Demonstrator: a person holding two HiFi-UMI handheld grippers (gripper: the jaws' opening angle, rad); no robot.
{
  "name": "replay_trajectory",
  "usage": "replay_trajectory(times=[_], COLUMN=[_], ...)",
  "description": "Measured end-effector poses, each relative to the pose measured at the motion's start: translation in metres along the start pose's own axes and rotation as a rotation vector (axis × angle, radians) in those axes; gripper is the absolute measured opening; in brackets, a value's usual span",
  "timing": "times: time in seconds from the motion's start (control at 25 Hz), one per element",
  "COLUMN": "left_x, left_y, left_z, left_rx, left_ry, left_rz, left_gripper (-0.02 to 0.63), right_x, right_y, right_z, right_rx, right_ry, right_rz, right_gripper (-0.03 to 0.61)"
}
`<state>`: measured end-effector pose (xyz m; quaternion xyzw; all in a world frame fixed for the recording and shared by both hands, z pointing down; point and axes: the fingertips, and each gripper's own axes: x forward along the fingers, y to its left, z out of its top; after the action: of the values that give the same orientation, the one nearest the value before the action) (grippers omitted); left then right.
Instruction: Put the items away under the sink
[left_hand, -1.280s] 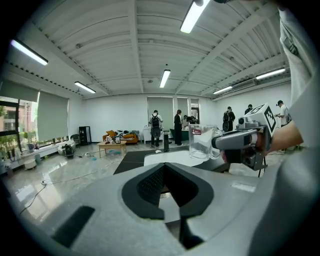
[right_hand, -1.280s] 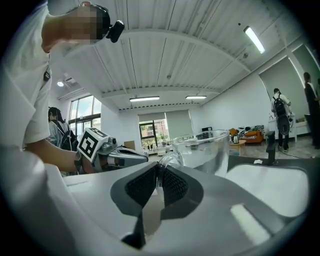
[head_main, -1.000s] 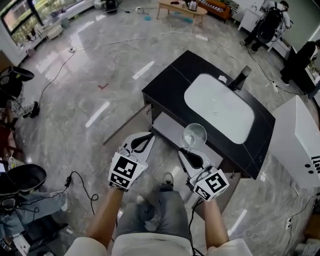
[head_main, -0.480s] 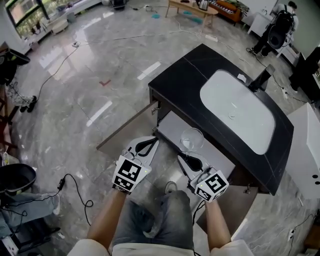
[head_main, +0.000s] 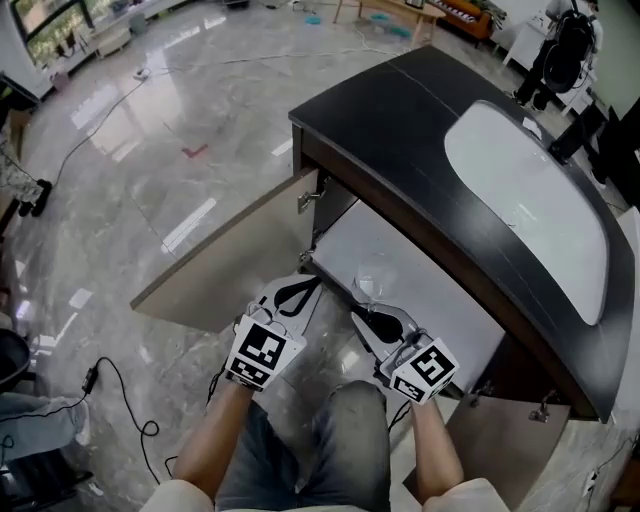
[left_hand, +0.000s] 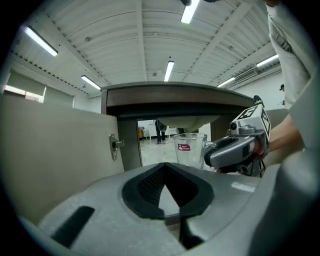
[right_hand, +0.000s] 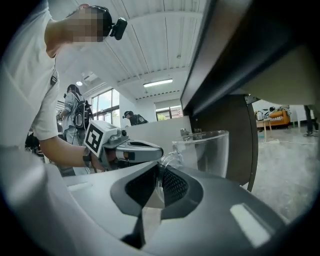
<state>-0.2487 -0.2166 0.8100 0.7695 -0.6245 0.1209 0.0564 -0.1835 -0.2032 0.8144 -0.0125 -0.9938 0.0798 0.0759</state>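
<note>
The right gripper's (right_hand: 159, 172) jaws are clenched on the handle of a clear glass cup (right_hand: 206, 150), which stands upright just beyond the fingertips, a red label on its side. In the head view, the cup (head_main: 377, 279) sits over the front edge of the pale cabinet floor (head_main: 420, 270) beneath the black countertop (head_main: 400, 120) and white sink basin (head_main: 530, 190); whether it rests on that floor cannot be told. The left gripper (left_hand: 165, 167) is closed on nothing, and hovers just beside the right one, near the cabinet door (head_main: 215, 265) that stands swung wide open at the left.
</note>
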Motion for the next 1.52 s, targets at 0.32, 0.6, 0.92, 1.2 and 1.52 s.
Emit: replay_trajectory(times=[0.32,0.6,0.92,1.2,1.52], left_x=[0.032,0.043,0.043,0.048,0.043], left_y=[0.013,0.018,0.019,0.022,0.014], left_z=[-0.071,-0.101,-0.111,-0.13,-0.143], left_rx=[-0.01,-0.006,0.009,0.015,0.012], left_ry=[-0.041,-0.049,-0.065,-0.019,0.003], left_rz=[0.033,0.035,0.02,-0.007,-0.015], left_gripper=[0.005,0.005,0.005,0.005,0.005], right_x=[0.021,0.03,0.052,0.077,0.106], right_y=[-0.044,-0.062,-0.099,-0.127,-0.157], right_z=[-0.062,-0.094,-0.134,-0.167,-0.199], right_rx=[-0.042,-0.052,-0.026,-0.039,-0.021], right_ry=[-0.025,-0.027,-0.011,0.018,0.033], right_rz=[-0.041,-0.056,-0.115,-0.137,-0.206], right_gripper=[0.015,0.015,0.015,0.015,0.017])
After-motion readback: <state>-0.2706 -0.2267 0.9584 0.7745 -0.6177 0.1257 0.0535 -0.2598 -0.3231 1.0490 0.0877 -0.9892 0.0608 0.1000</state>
